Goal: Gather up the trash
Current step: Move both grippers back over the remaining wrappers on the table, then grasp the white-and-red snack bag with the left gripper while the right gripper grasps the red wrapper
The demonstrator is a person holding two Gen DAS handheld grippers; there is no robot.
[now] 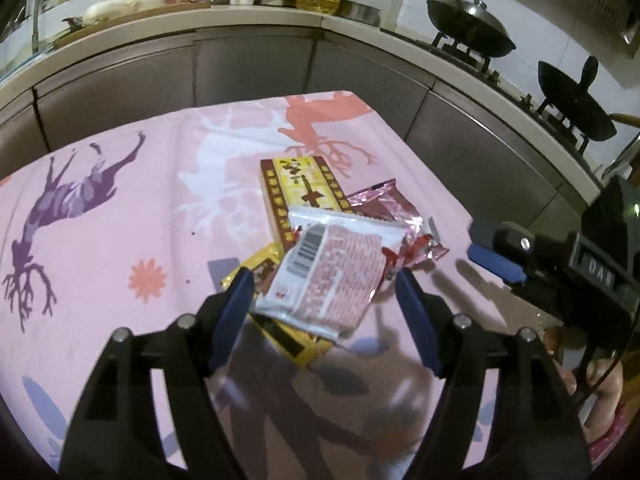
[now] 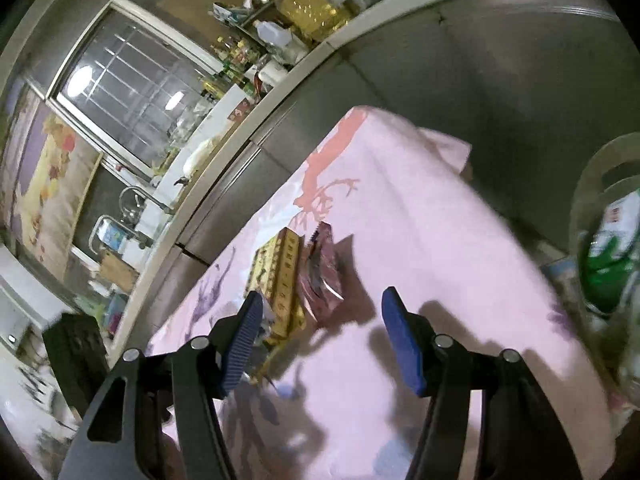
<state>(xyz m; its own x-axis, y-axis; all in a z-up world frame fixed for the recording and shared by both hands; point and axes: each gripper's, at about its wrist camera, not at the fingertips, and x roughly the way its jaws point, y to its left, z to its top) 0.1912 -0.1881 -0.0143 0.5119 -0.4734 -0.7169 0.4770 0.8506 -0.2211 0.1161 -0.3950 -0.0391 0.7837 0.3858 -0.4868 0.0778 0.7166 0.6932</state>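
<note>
A pile of trash lies on the pink tablecloth (image 1: 120, 240): a white and pink wrapper (image 1: 328, 276) on top, a yellow and brown box (image 1: 304, 196), a yellow packet (image 1: 296, 344) and a shiny pink wrapper (image 1: 384, 208). My left gripper (image 1: 324, 284) is open, its blue pads on either side of the white and pink wrapper, just above it. My right gripper (image 2: 320, 320) is open and empty, tilted, near the box (image 2: 280, 276) and pink wrapper (image 2: 320, 276). It also shows at the right of the left wrist view (image 1: 500, 256).
A clear plastic bag (image 2: 608, 248) with green-printed contents hangs at the right edge of the right wrist view. Grey kitchen cabinets (image 1: 256, 68) run behind the table. Two woks (image 1: 472, 32) sit on the stove at the right. Bottles and jars crowd the counter.
</note>
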